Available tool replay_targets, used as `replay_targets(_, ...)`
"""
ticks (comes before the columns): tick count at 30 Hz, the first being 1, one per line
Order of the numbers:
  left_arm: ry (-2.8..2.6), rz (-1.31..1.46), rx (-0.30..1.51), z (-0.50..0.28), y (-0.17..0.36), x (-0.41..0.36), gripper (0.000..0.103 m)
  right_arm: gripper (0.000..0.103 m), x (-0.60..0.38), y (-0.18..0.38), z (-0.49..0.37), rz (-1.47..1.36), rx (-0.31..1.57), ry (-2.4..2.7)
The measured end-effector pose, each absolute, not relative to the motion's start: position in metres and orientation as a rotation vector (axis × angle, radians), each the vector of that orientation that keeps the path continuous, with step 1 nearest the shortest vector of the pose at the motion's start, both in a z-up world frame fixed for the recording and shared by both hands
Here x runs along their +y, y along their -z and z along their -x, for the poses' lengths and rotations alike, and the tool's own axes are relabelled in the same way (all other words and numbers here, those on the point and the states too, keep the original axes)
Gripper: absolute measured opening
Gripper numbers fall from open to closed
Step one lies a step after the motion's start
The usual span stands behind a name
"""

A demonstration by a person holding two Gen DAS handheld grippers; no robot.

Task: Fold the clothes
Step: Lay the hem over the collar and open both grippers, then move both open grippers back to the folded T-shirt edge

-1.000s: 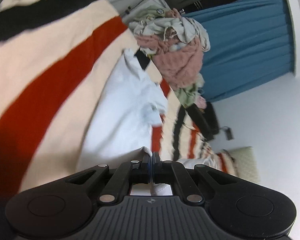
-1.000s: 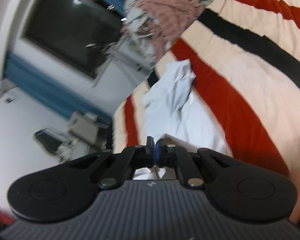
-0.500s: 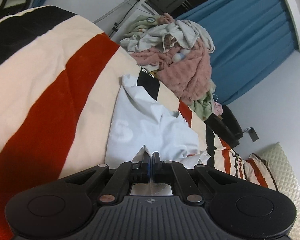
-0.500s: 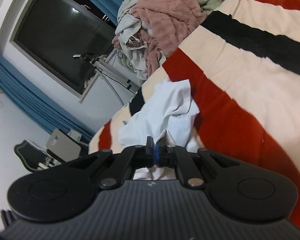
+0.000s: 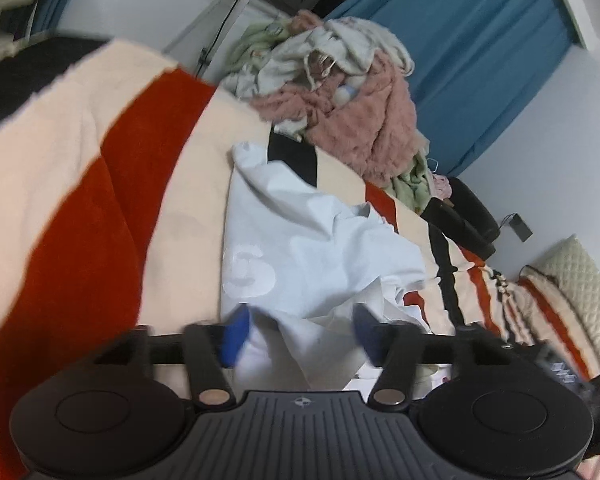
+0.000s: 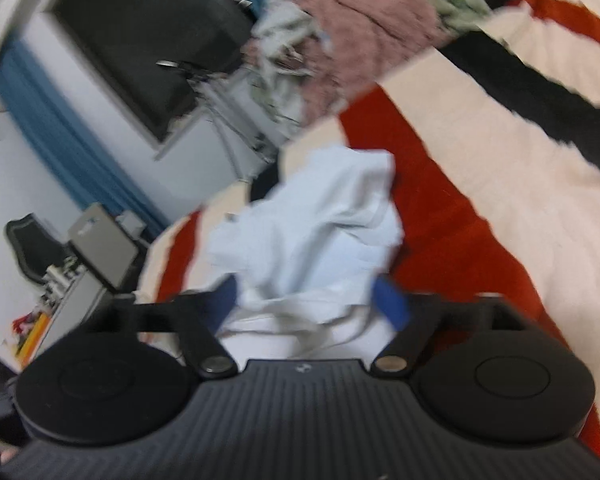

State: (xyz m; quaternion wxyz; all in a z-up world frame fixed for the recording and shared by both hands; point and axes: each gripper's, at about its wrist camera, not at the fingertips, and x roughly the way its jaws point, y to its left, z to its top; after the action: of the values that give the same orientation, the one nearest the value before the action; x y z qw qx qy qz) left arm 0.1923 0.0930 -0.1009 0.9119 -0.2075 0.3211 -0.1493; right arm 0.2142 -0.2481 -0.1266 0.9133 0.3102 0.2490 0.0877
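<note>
Both tongs, left (image 5: 298, 334) and right (image 6: 306, 304), gape wide, empty. Pale shirt (image 5: 300, 248) lies crumpled on striped bed (image 5: 80, 200). Folding barely begun; pile (image 5: 340, 100) waits.

Pale blue shirt (image 5: 300, 248), seemingly; red-cream-black striped blanket (image 5: 80, 208).

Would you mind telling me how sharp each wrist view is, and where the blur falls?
Left wrist view: white shirt and clothes pile fairly sharp, left gripper fingertips smeared. Right wrist view: motion-blurred throughout, shirt and striped blanket soft, right gripper fingertips smeared.
</note>
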Motion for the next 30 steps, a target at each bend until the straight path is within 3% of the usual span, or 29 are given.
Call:
replay_targets(1, 0.307, 0.411, 0.657, -0.190, 0.100, 0.092, 0.076, 0.083, -0.244, 0.122, -0.208, -0.611, 0.507, -0.188)
replay_targets(5, 0.303, 0.343, 0.636, -0.179, 0.096, 0.087, 0.078, 0.080, -0.228, 0.107, -0.183, -0.470, 0.466, -0.192)
replay_targets(7, 0.304, 0.305, 0.639, -0.169, 0.095, 0.083, 0.078, 0.063, -0.221, 0.106, -0.175, -0.402, 0.460, -0.186)
replay_targets(9, 0.334, 0.247, 0.644, -0.155, 0.096, 0.075, 0.078, 0.031, -0.215, 0.112, -0.175, -0.358, 0.508, -0.181)
replay_targets(11, 0.364, 0.161, 0.651, -0.145, 0.098, 0.060, 0.078, 0.025, -0.212, 0.121, -0.177, -0.330, 0.557, -0.183)
replay_targets(17, 0.352, 0.037, 0.687, -0.169, 0.116, 0.027, 0.075, 0.025, -0.207, 0.146, -0.196, -0.291, 0.640, -0.177)
replay_targets(26, 0.209, 0.073, 0.675, -0.207, 0.136, 0.037, 0.073, 0.027, -0.231, 0.151, -0.227, -0.368, 0.548, -0.094)
replay_targets(28, 0.191, 0.062, 0.663, -0.209, 0.135, 0.037, 0.073, 0.035, -0.231, 0.149, -0.229, -0.366, 0.537, -0.096)
replay_targets(30, 0.191, 0.065, 0.671, -0.211, 0.137, 0.038, 0.074, 0.052, -0.226, 0.149, -0.231, -0.340, 0.540, -0.114)
